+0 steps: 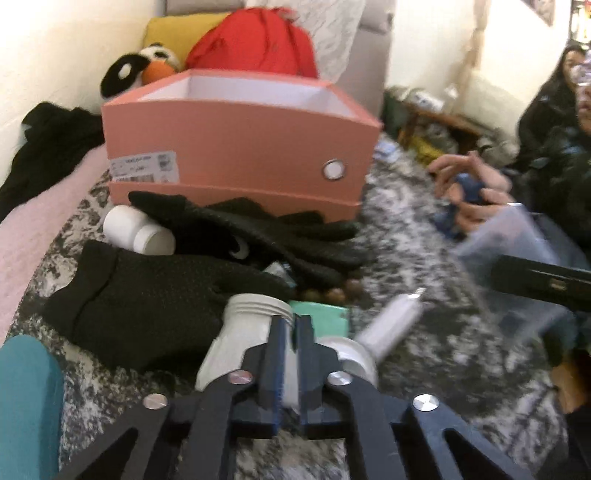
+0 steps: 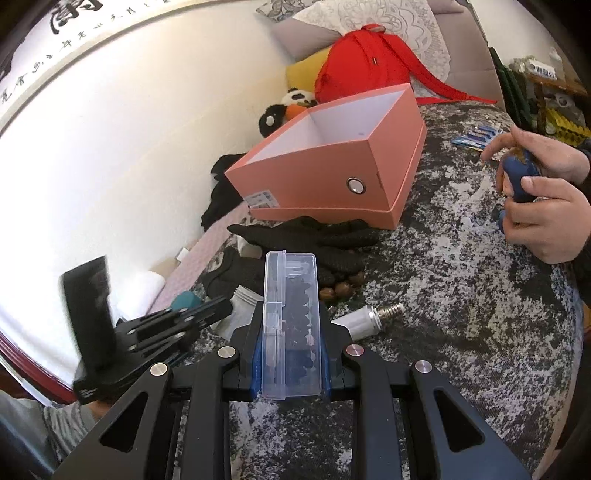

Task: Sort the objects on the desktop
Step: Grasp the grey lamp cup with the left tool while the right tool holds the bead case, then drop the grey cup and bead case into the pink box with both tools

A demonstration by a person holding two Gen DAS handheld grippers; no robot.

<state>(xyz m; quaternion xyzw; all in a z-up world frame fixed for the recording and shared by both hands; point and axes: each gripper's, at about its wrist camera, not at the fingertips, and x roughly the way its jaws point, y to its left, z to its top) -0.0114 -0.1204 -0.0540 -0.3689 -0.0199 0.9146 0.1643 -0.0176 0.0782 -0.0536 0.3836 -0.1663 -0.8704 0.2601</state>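
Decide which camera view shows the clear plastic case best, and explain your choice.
The right wrist view: the clear plastic case sits sharp and central, clamped in the right gripper, with dark pieces visible inside. The left wrist view shows it only as a blurred, see-through shape at the right edge, contents unreadable.

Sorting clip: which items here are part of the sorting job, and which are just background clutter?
Part of the job:
- clear plastic case, clamped in the right claw
- pink box, open
- black gloves
- white jar at the left claw
- bulb
- white bottle

Lying about:
- red bag
- panda plush
- yellow cushion
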